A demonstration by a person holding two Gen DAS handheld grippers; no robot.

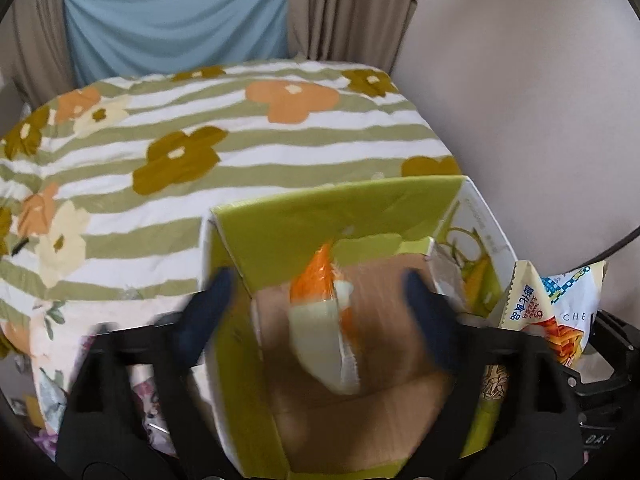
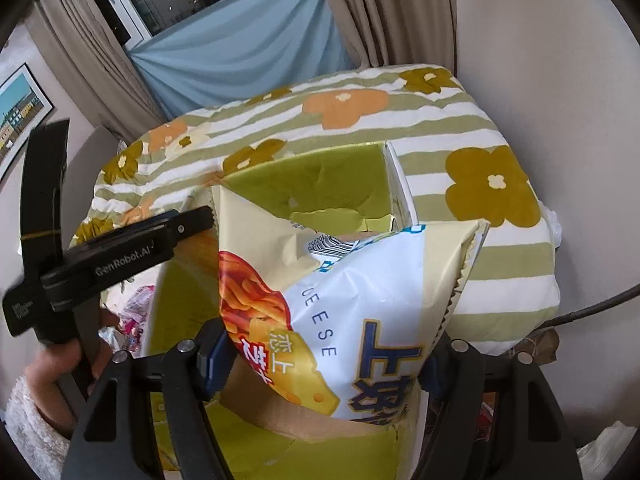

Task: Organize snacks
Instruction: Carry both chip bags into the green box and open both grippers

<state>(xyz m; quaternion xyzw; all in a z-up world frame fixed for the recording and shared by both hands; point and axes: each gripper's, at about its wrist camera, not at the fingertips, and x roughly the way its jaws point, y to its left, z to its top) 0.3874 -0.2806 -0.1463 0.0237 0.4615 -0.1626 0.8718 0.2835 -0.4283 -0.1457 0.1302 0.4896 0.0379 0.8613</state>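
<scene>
The box point(image 1: 348, 340), green outside with a brown cardboard floor, sits open on the bed point(image 1: 240, 152), near its right edge beside the wall point(image 1: 520, 100). The left gripper point(image 1: 320, 312) hangs over the box with its jaws wide and nothing between them touching either finger. Below it, inside the box, lies a small orange and white packet point(image 1: 324, 320), blurred, resting on the cardboard floor.

The right gripper point(image 2: 324, 356) is closed on the chip bag point(image 2: 360, 312), a large cream and white bag printed with orange snacks and cheese, its jaws pressing the bag's lower sides. The bag stands upright over the near part of the box point(image 2: 320, 192), its bottom behind the near wall; I cannot tell whether it touches the floor. In the left view the bag point(image 1: 560, 312) shows at the box's right side.

More wrapped snacks point(image 2: 136, 308) lie on the bed left of the box
</scene>
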